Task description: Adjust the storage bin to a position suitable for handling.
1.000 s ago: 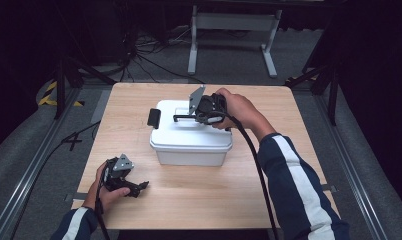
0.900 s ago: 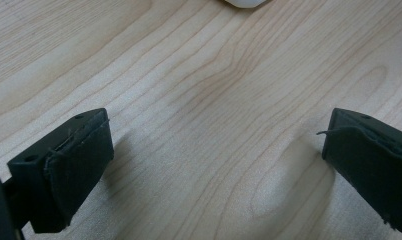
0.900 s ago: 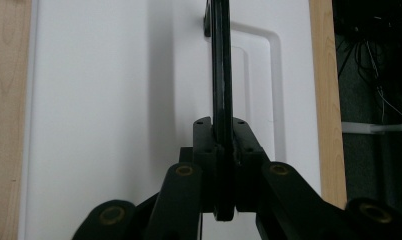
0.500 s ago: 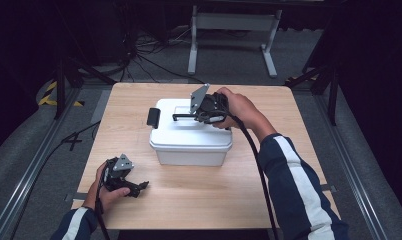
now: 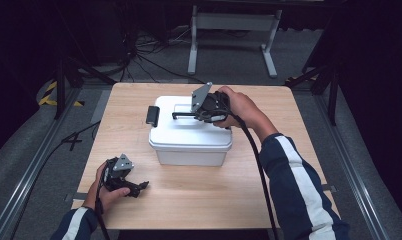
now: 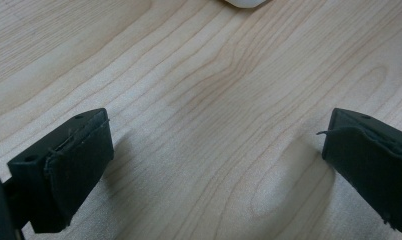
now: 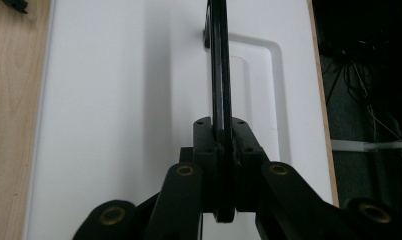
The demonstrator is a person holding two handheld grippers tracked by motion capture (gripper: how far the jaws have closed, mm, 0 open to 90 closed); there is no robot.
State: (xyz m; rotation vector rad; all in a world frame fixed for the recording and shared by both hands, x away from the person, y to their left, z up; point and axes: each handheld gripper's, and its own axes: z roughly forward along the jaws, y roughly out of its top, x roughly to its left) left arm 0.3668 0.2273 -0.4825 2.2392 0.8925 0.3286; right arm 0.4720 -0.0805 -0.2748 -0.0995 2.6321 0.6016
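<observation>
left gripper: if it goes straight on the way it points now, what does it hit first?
Probably the table: the left gripper stands open and tilts down at bare wood. If it skims along the surface instead, the white box lies ahead; depth is hard to judge.

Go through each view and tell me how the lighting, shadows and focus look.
High view: the table is evenly lit, the room behind falls to near black, and the white box looks soft. Left gripper view: the wood grain is sharp, and soft shadows lie beside the left gripper. Right gripper view: the box lid is nearly blown out, and the black handle in the right gripper is a silhouette.
</observation>
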